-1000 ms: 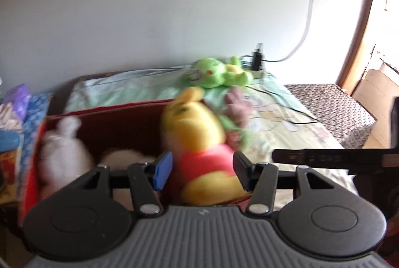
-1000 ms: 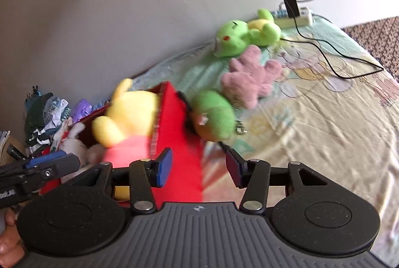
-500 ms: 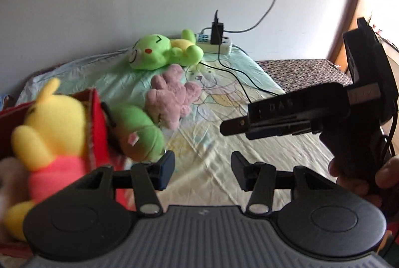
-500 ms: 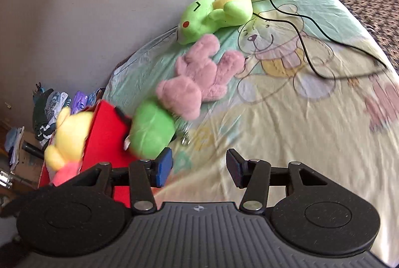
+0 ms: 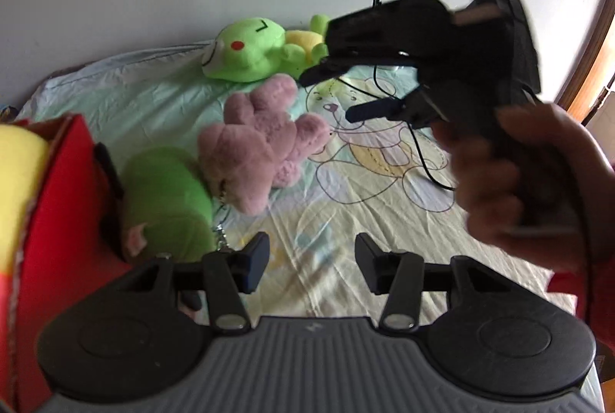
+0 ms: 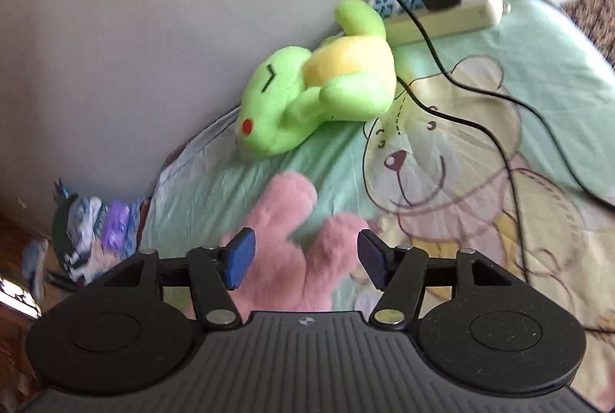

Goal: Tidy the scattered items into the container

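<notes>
A red box [image 5: 61, 190] stands at the left of the bed with a yellow plush [image 5: 19, 174] inside. A round green plush [image 5: 165, 197] lies against its outer wall. Beside it lies a pink plush [image 5: 261, 144], and a lime-green plush [image 5: 250, 51] rests by the wall. My left gripper [image 5: 311, 267] hovers over bare sheet, jaws closing slightly with nothing between them. My right gripper [image 5: 342, 94], held by a hand [image 5: 519, 182], hangs just above the pink plush [image 6: 292, 259]. Its jaws [image 6: 303, 259] are opening, with the plush below and between the pads but not pressed.
A white power strip [image 6: 442, 17] with a black adapter lies at the bed's far edge. Its black cable [image 6: 480, 97] snakes across the bear-print sheet on the right. The lime-green plush [image 6: 307, 105] lies near the strip. Clutter [image 6: 96, 228] sits left of the bed.
Both grippers swung right from the red box out over the bed. The yellow plush stayed in the box. My right gripper came down over the pink plush and its jaws widened.
</notes>
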The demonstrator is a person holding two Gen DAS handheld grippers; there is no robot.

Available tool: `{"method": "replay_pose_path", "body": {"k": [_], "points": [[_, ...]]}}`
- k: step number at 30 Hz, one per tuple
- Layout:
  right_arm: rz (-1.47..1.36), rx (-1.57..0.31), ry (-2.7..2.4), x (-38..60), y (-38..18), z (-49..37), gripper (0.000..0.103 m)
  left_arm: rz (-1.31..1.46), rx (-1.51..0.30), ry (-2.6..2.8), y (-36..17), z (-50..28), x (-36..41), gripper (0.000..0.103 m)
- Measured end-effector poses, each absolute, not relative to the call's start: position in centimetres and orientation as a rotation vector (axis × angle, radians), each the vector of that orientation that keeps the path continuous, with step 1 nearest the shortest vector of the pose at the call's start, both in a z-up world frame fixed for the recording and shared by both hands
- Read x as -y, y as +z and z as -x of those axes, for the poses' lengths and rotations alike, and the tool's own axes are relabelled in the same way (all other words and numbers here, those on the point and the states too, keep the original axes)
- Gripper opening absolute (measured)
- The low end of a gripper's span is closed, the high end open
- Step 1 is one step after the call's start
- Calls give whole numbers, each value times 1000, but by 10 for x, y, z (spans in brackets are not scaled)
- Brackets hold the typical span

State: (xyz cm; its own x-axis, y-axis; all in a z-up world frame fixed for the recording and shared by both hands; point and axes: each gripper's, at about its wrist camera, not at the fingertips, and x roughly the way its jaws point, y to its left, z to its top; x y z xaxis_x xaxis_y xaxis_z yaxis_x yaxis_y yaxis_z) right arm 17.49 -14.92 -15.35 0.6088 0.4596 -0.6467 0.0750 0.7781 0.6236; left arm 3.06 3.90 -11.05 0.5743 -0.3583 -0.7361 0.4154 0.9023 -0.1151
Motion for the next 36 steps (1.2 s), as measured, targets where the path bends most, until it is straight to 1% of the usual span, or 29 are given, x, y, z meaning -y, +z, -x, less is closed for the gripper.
{"method": "replay_pose_path", "body": {"k": [2, 6, 9, 11, 12, 13, 18, 22, 23, 25, 28, 30, 32, 36], "points": [[-661, -916, 216, 147, -160, -184, 64, -72, -857, -440, -115, -37, -37, 51], [-643, -959, 232, 137, -172, -193, 62, -58, -880, -422, -120, -47, -36, 51], [-612, -975, 223, 133, -175, -197, 55, -65, -894, -414, -126, -52, -30, 51], [-611, -986, 218, 136, -178, -197, 48, -72, -899, -412, -128, -54, -28, 51], [-610, -993, 211, 138, -179, -196, 37, -75, -899, -414, -129, -55, -27, 51], [-613, -997, 211, 142, -180, -194, 34, -74, -901, -418, -129, -57, -27, 51], [-660, -1045, 231, 164, -177, -170, 34, -68, -919, -437, -132, -57, -27, 51], [-684, -1078, 251, 180, -167, -131, 33, -51, -938, -472, -131, -46, -34, 51], [-688, -1092, 258, 182, -166, -120, 32, -49, -940, -484, -130, -42, -37, 51], [-690, -1126, 274, 182, -165, -99, 24, -43, -945, -504, -130, -34, -42, 51], [-687, -1173, 281, 181, -169, -75, 25, -29, -958, -523, -130, -25, -50, 51], [-676, -1167, 260, 185, -166, -62, 25, -19, -962, -528, -128, -21, -55, 51], [-688, -1127, 258, 196, -156, -51, 29, 10, -966, -546, -125, -17, -61, 51], [-657, -991, 256, 206, -129, -43, 44, 114, -999, -581, -124, -20, -65, 57]]}}
